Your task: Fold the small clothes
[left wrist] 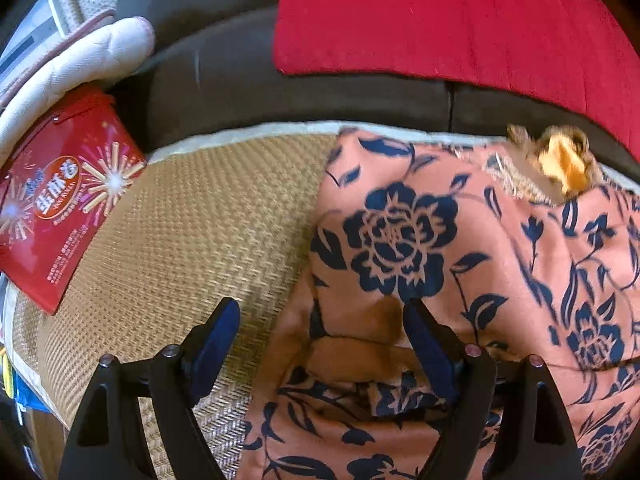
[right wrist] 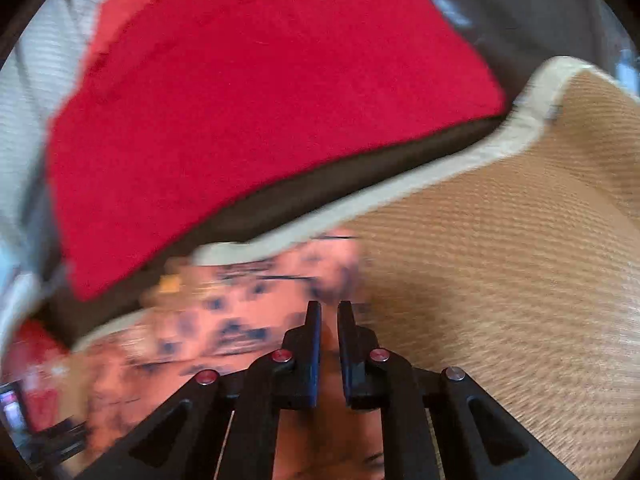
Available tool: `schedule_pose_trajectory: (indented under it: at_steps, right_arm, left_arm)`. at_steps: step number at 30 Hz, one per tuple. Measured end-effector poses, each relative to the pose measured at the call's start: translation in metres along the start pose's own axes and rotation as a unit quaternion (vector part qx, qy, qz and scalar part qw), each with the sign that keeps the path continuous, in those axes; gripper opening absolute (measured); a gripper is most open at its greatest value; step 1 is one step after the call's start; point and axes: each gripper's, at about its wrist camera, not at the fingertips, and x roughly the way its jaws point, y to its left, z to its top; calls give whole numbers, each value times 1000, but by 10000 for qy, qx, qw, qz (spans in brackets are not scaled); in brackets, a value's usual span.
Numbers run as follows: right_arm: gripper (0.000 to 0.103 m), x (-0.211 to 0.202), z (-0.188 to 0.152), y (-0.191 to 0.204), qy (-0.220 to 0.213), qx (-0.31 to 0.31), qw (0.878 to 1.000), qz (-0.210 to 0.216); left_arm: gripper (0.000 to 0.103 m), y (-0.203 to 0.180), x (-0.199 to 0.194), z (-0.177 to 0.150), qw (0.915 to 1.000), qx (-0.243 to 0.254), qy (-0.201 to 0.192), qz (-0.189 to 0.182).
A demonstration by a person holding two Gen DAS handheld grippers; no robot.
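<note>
A salmon garment with navy flowers point(left wrist: 440, 240) lies rumpled on a woven straw mat point(left wrist: 192, 240), its near left part folded into a bunched layer. My left gripper point(left wrist: 322, 320) stands open over that left edge. One finger point(left wrist: 424, 332) rests over the cloth and the other is above the bare mat. In the blurred right wrist view the same garment point(right wrist: 240, 320) spreads to the left. My right gripper point(right wrist: 329, 312) is shut, with a strip of the salmon cloth pinched between its pads.
A red cushion point(left wrist: 460, 20) leans on a dark sofa back point(left wrist: 224, 92) behind the mat. A red snack box with a fireworks print point(left wrist: 60, 200) and a white quilted pad point(left wrist: 80, 60) sit at the left. A yellow-brown scrap point(left wrist: 560, 160) lies at the garment's far edge. Bare mat point(right wrist: 520, 260) extends right.
</note>
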Motion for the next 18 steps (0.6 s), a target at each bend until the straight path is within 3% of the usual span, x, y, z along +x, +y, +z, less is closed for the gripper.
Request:
schedule_pose_trajectory:
  at_steps: [2,4,6,8,10,14,18]
  right_arm:
    - [14,-5,-4,15,297,-192,9983,471]
    - [26,-1,-17,32,691,-515,9943,627]
    - [66,14,-39,47,1436,-961,9838,485]
    - [65,0,-53,62,1137,-1536,9813,214]
    - [66,-14,-57,68,1230,-1725,9772,107]
    - [71,-82,-78,44,921,-1324,9853,571]
    - [73,-127,-111,8,1045,-1069,9865,668]
  left_arm:
    - [85,4,-8,-1,10000,-35,-57,-46]
    - [85,7,-17,-3,9999,-19,-113,-23]
    - [85,11,-26,-9,9999,2,-138,9]
    - [85,24,-36,-23,9999,-47,-152,-30]
    - [85,44,-49,-40,9994,-256,-125,-193]
    - [85,82,-71,-83,9981,-492,-135,-352]
    - [85,106,-85,-144,9979,-422,-39,-489]
